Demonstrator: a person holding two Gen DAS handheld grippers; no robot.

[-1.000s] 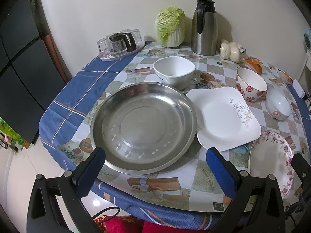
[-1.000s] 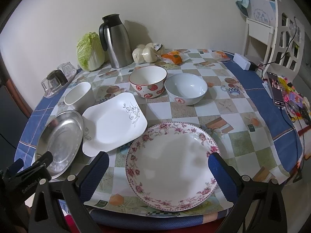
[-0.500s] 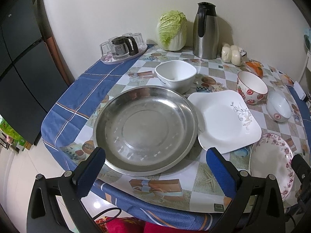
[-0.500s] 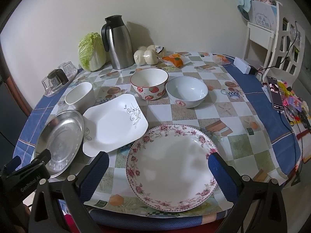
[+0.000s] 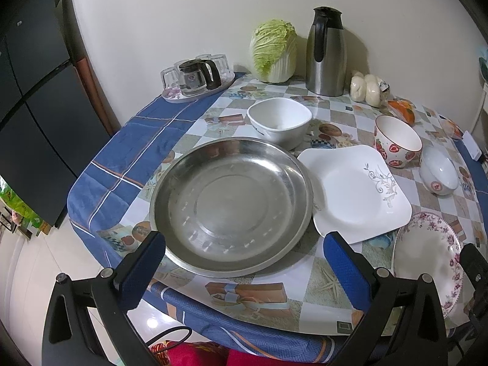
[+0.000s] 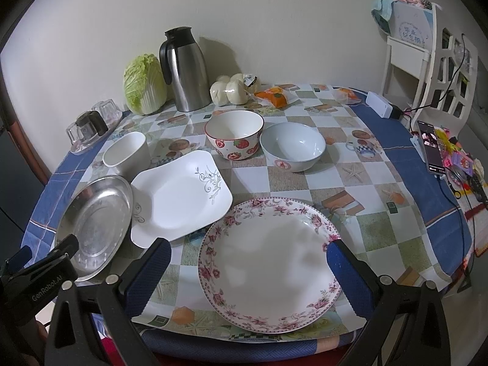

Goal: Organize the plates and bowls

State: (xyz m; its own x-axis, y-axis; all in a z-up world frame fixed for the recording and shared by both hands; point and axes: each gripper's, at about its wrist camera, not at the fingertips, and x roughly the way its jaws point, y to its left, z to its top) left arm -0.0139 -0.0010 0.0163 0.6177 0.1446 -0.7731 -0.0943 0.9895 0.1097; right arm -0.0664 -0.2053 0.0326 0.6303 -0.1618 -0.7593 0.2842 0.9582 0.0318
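A steel round plate (image 5: 231, 204) lies at the table's front left, partly over a white square plate (image 5: 353, 192). A floral-rimmed plate (image 6: 270, 262) lies front right. Behind stand a white square bowl (image 5: 279, 122), a strawberry-patterned bowl (image 6: 234, 134) and a pale blue-white bowl (image 6: 292, 146). My left gripper (image 5: 244, 262) is open and empty, hovering at the near rim of the steel plate. My right gripper (image 6: 248, 274) is open and empty, hovering above the near part of the floral plate.
At the back stand a cabbage (image 5: 274, 52), a steel thermos jug (image 5: 326, 52), steamed buns (image 6: 233, 88), an orange packet (image 6: 274, 97) and a tray of glasses with a small teapot (image 5: 195, 79). A white chair (image 6: 427, 70) and a phone (image 6: 431, 149) are at the right.
Both grippers have drawn back and risen slightly from the table. Nothing on the table has moved.
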